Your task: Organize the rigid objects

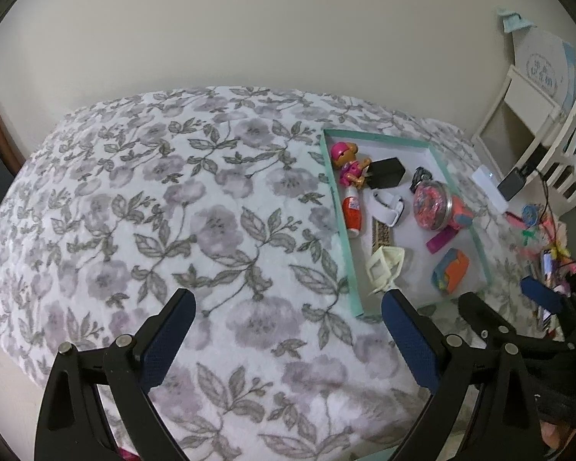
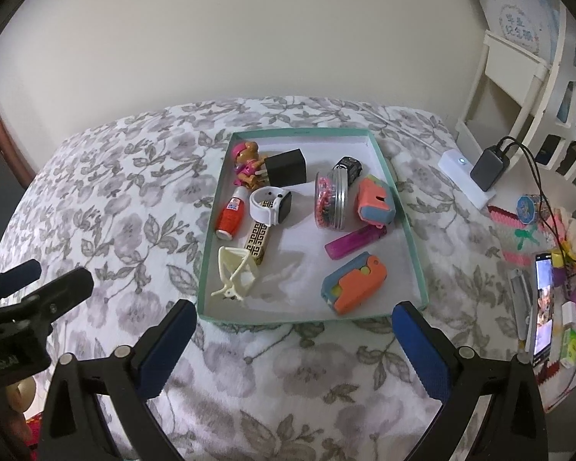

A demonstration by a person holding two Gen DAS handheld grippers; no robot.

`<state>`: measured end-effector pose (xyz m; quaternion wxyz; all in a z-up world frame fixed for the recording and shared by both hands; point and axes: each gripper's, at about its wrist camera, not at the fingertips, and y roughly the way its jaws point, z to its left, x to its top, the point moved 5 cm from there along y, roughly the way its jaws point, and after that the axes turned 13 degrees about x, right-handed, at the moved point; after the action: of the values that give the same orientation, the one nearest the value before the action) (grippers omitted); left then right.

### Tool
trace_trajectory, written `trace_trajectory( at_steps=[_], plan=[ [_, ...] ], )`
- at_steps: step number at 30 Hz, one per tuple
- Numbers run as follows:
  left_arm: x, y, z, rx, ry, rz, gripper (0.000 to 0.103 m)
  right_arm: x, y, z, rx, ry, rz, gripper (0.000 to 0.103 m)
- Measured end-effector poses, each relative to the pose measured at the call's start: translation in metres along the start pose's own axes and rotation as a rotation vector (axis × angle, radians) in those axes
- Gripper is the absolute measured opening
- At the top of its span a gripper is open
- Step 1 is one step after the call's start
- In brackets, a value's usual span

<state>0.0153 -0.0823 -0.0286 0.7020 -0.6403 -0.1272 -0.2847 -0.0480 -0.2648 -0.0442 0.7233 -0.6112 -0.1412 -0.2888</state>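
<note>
A teal tray (image 2: 311, 319) with a white floor lies on the flowered bedspread (image 2: 134, 211). Inside it are a pink toy dog (image 2: 247, 165), a black charger cube (image 2: 286, 173), a red bowling-pin toy (image 2: 230, 215), a white smartwatch (image 2: 270, 205), a cream claw clip (image 2: 236, 274), a jar of coloured bands (image 2: 330, 201), a purple lighter (image 2: 355, 244) and two orange-and-blue toys (image 2: 355, 282). My right gripper (image 2: 295, 313) is open and empty, just short of the tray's near wall. My left gripper (image 1: 288, 303) is open over bare bedspread, left of the tray (image 1: 349, 261).
Right of the tray lie a lit phone (image 2: 543, 307), a power bank (image 2: 487, 171) with cables, a white device (image 2: 464, 176), a tape roll (image 2: 530, 205) and small colourful clutter. A white shelf unit (image 2: 518, 77) stands at the far right. A plain wall runs behind the bed.
</note>
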Motion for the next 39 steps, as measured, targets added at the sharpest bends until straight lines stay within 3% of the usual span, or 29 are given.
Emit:
trace_trajectory(
  at_steps=[5,12,39],
  plan=[
    [-0.009,-0.003,0.003,0.037,0.014,0.018,0.098,-0.006,-0.006,0.003,-0.005,-0.01,-0.009,0.103],
    [-0.019,-0.01,0.001,0.019,0.042,0.011,0.098,-0.014,-0.017,0.004,0.0,-0.004,-0.026,0.103],
    [-0.029,-0.025,0.019,0.002,-0.021,-0.01,0.098,-0.02,-0.03,0.009,-0.001,-0.032,-0.043,0.103]
  ],
)
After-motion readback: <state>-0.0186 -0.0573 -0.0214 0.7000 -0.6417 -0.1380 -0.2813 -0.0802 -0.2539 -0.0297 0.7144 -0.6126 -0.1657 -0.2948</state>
